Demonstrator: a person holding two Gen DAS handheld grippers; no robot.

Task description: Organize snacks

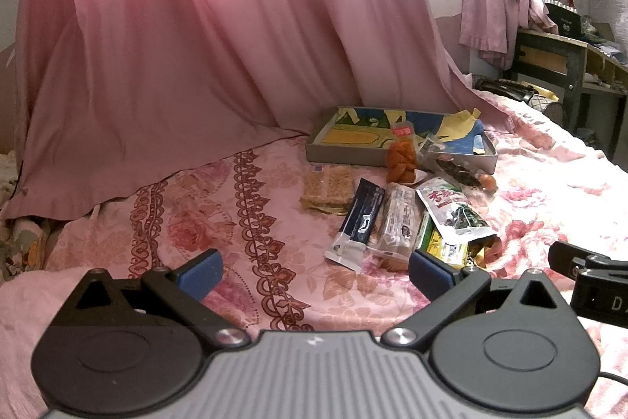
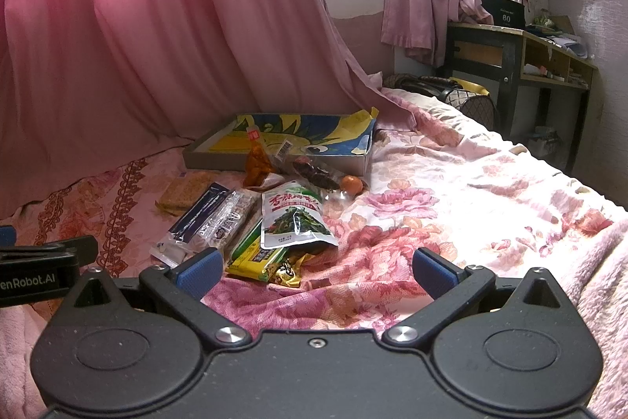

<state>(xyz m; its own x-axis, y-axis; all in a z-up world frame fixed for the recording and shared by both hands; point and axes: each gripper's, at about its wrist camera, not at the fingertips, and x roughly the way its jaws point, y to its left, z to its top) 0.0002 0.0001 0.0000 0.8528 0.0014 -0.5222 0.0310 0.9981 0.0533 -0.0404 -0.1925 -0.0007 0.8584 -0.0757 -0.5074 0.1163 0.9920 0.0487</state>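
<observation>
A shallow grey box (image 2: 274, 160) with a yellow-and-blue lining sits on the floral bedspread (image 2: 451, 207), and the snacks lie heaped just in front of it: a green-and-white seaweed pouch (image 2: 294, 218), a dark blue packet (image 2: 200, 214), an orange bag (image 2: 257, 160) against the box wall. The right gripper (image 2: 314, 269) hovers short of the heap, fingers spread wide, holding nothing. The left gripper (image 1: 314, 269) is level beside it, equally wide and empty.
</observation>
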